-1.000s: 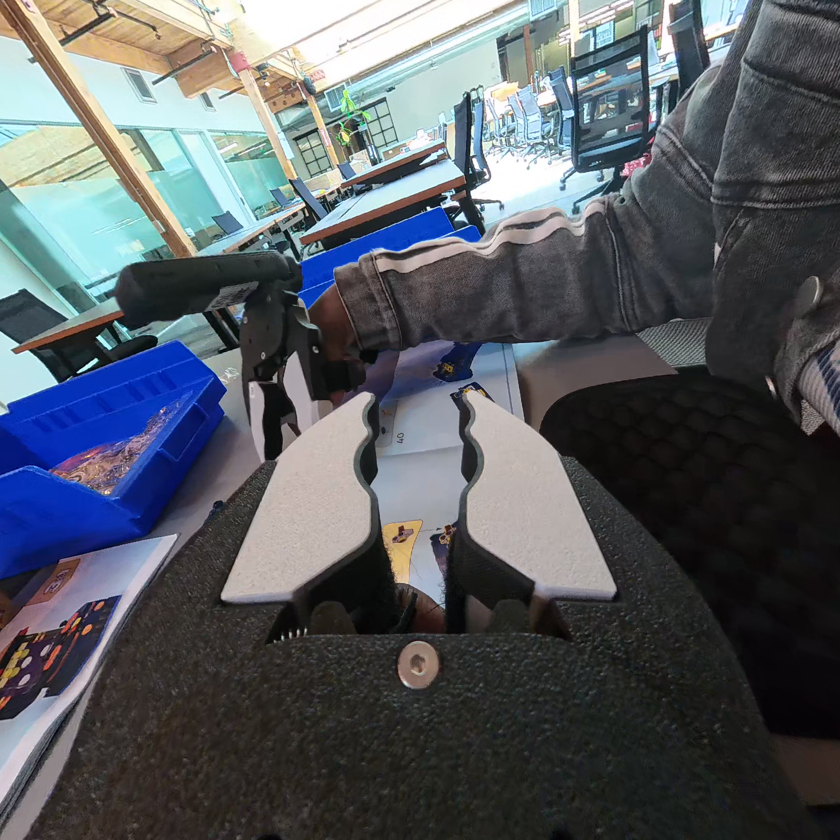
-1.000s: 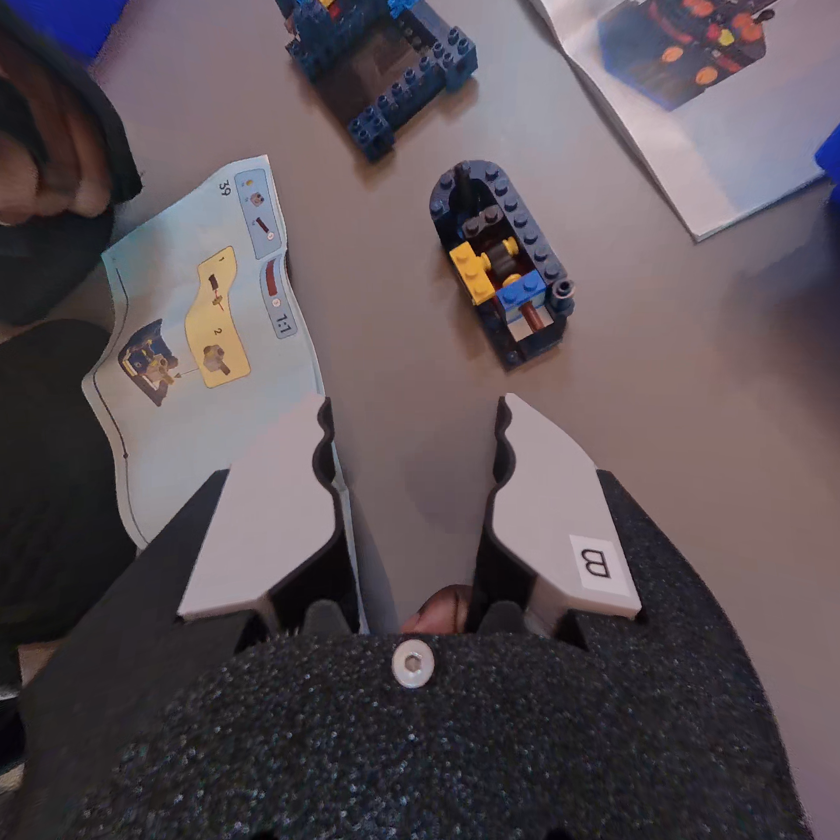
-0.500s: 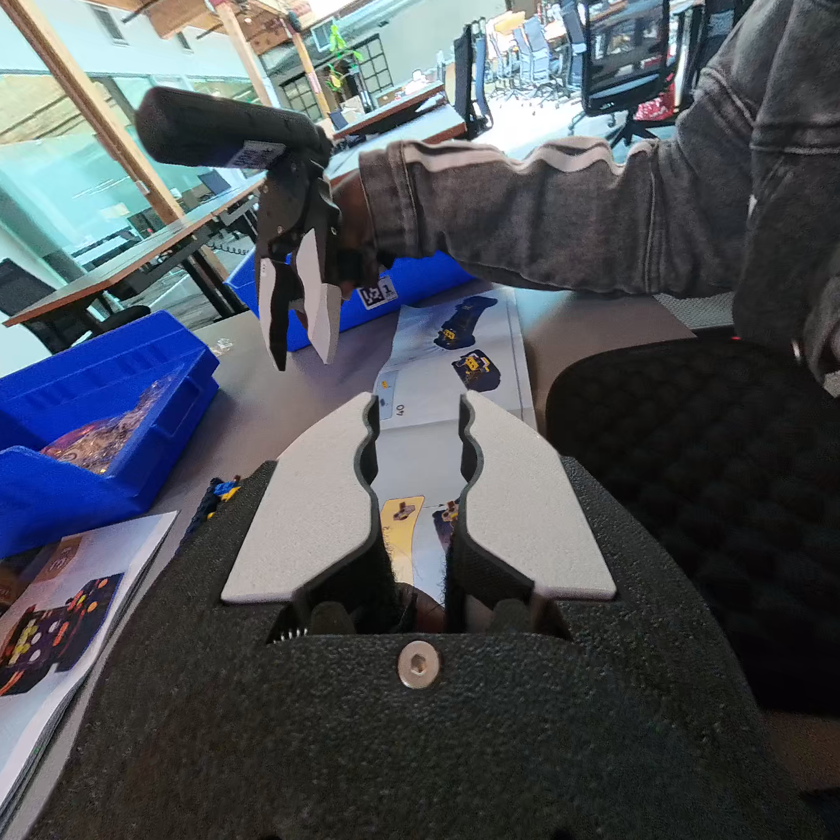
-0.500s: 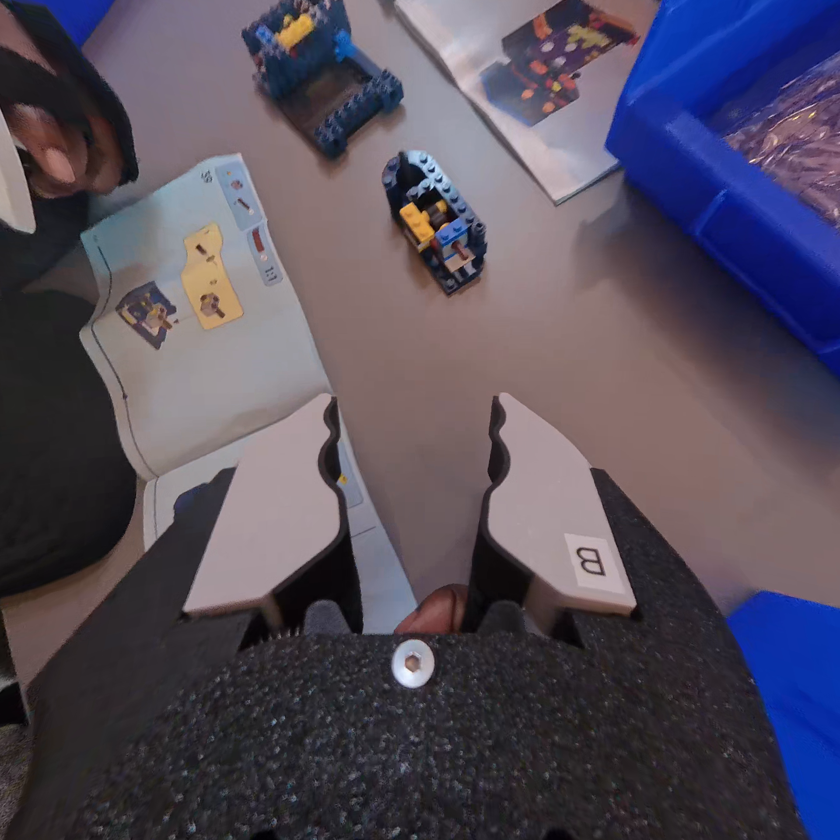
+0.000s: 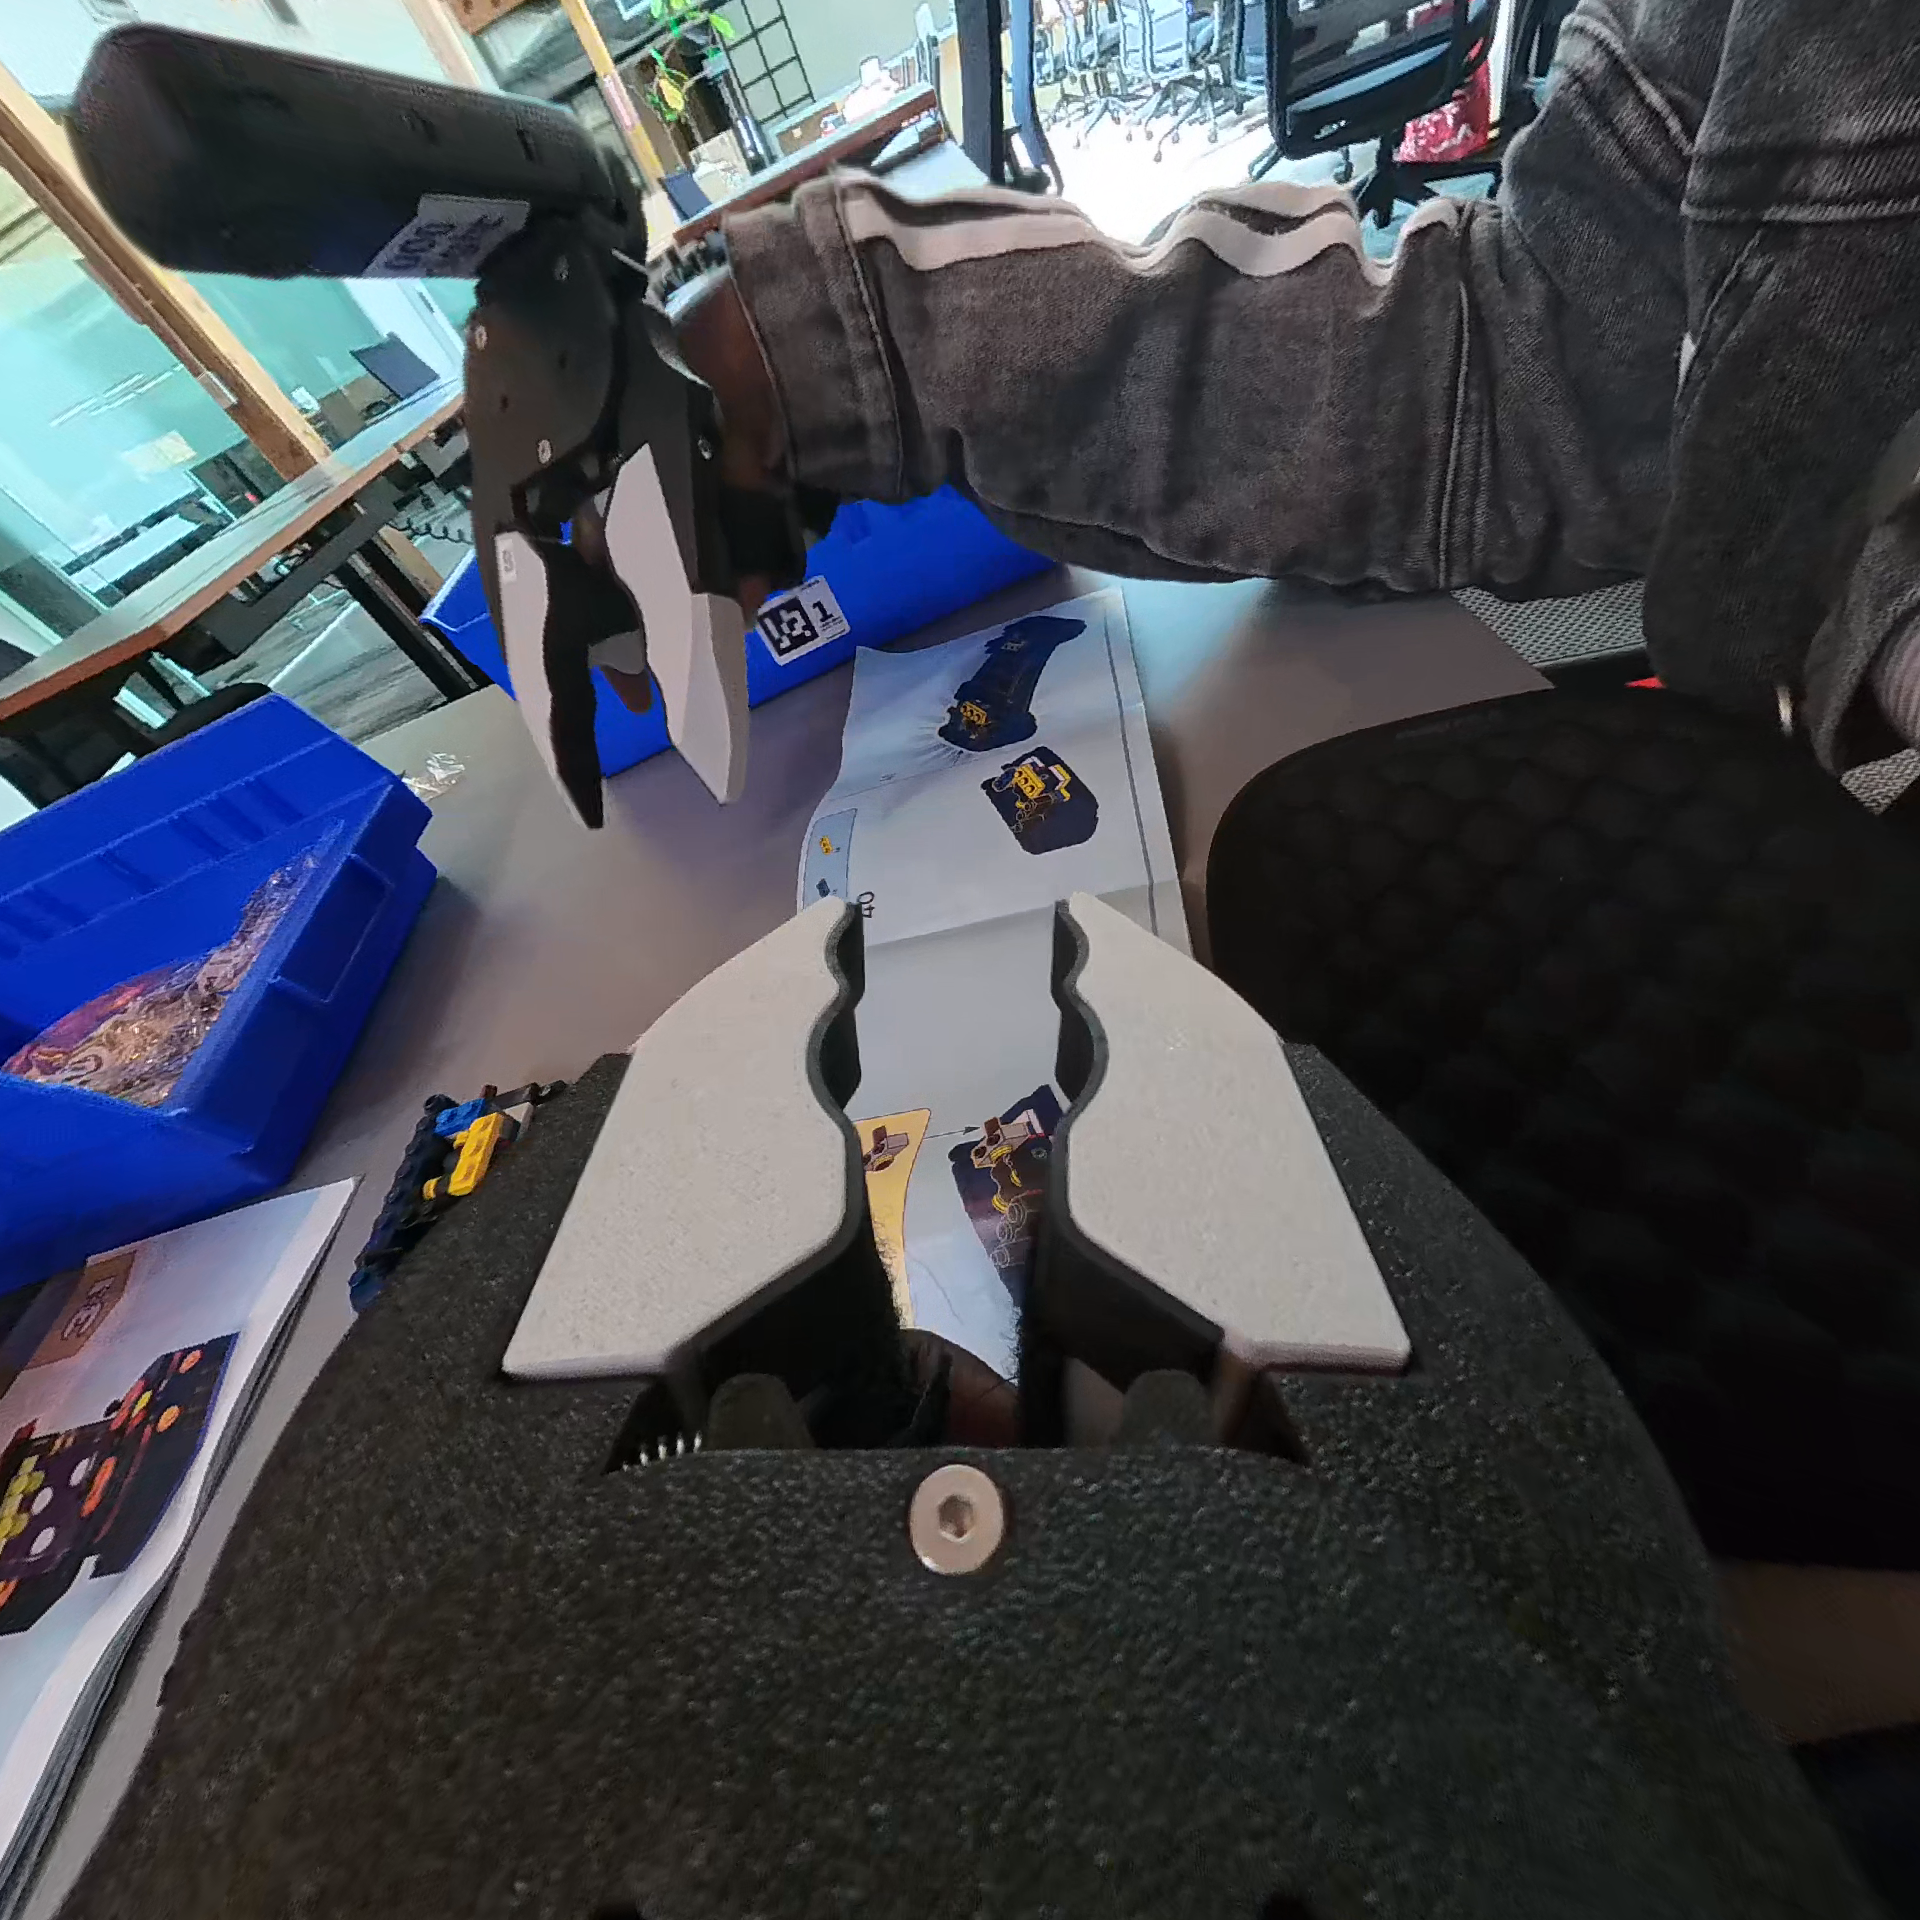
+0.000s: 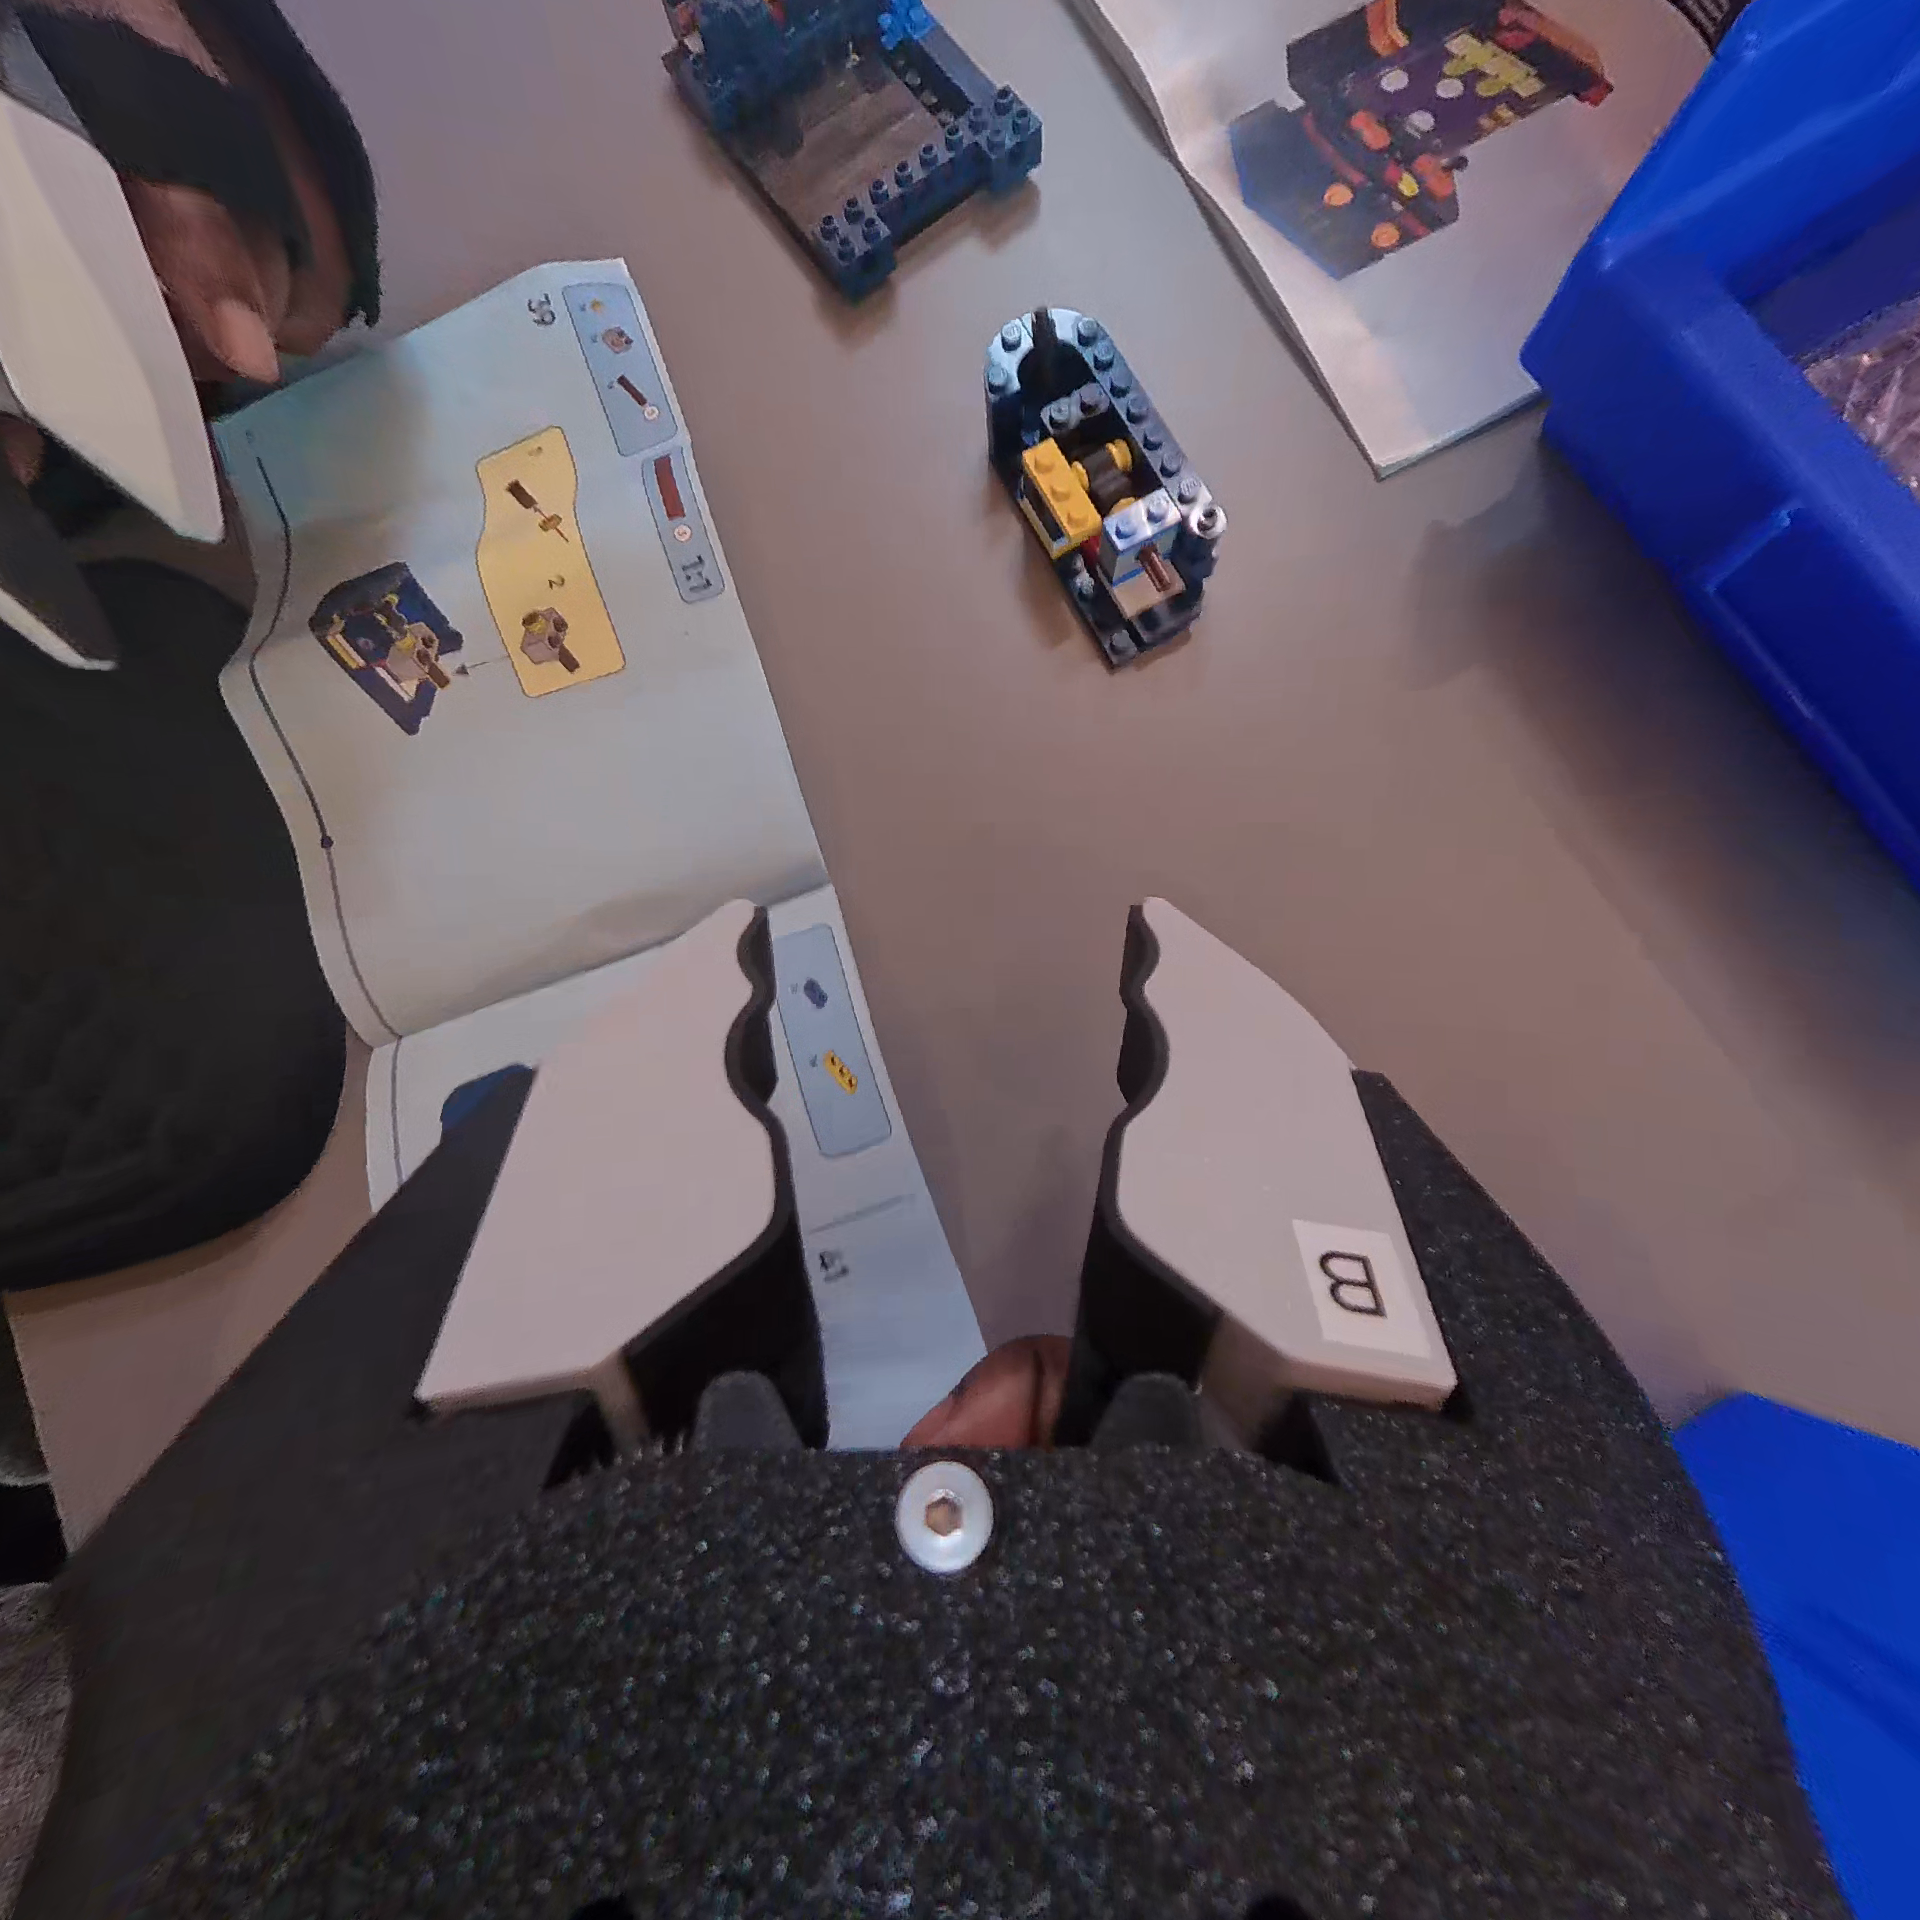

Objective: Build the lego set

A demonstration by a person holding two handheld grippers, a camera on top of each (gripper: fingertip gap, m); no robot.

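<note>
My left gripper (image 5: 956, 914) is open and empty, low over an open instruction booklet (image 5: 997, 790) on the grey table (image 5: 582, 935). My right gripper (image 6: 945, 914) is open and empty, held above the table and pointing down. It also shows in the left wrist view (image 5: 665, 800), with nothing between its fingers. A small boat-shaped dark blue brick build (image 6: 1101, 488) with yellow and blue pieces lies ahead of the right gripper. It also shows in the left wrist view (image 5: 447, 1164), partly hidden. A larger dark blue brick build (image 6: 862, 135) lies beyond it. The booklet (image 6: 499, 675) lies left of the right gripper.
A blue bin (image 6: 1745, 468) with clear bags stands at the right, also seen in the left wrist view (image 5: 208, 987). Another blue bin (image 5: 904, 582) stands at the back. A second booklet (image 6: 1382, 208) lies by the bin. A black mesh chair (image 5: 1558, 1039) is at the table's edge. A sleeve (image 5: 1195, 384) reaches across.
My right gripper has risen from near the table to well above it, still open and empty. My left gripper has tipped down a little toward the booklet, with its fingers unchanged.
</note>
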